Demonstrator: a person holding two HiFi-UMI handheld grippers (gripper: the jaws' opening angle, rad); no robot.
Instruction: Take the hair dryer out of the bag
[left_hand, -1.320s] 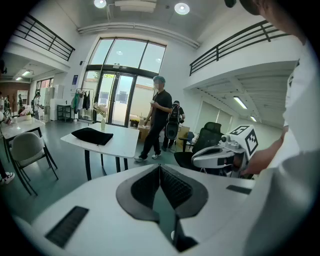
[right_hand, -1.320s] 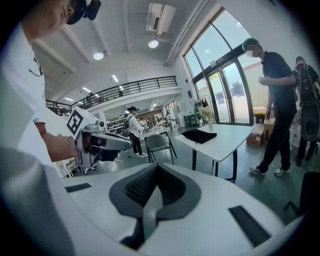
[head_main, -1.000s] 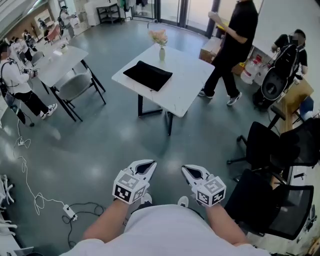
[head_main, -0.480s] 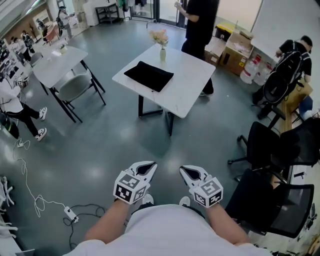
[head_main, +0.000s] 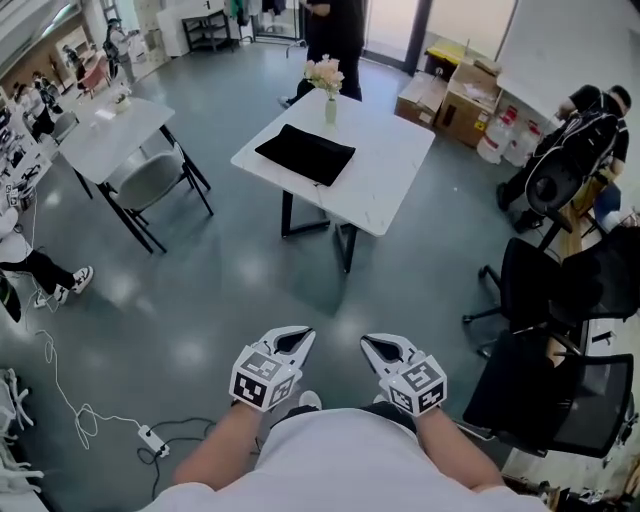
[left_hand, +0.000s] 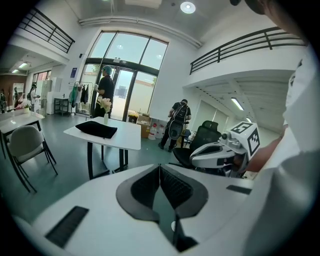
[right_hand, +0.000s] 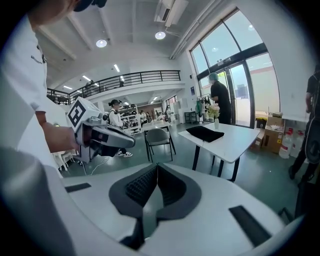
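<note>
Well beyond left gripper (head_main: 303, 336) and right gripper (head_main: 370, 343), black bag (head_main: 305, 154) on table (head_main: 390, 185).

The flat black bag (head_main: 305, 153) looks like soft, matt cloth. The white square table (head_main: 395, 175) has a smooth top. The grey floor (head_main: 200, 290) is shiny. The white left gripper (head_main: 305, 334) and the white right gripper (head_main: 366, 342) are smooth plastic, with rough black pads (left_hand: 173, 190).

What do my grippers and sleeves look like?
The left gripper and right gripper are white shells with dark ridged pads, each bearing a cube of black-and-white square markers. The shirt is white, short-sleeved. No cable on either.
</note>
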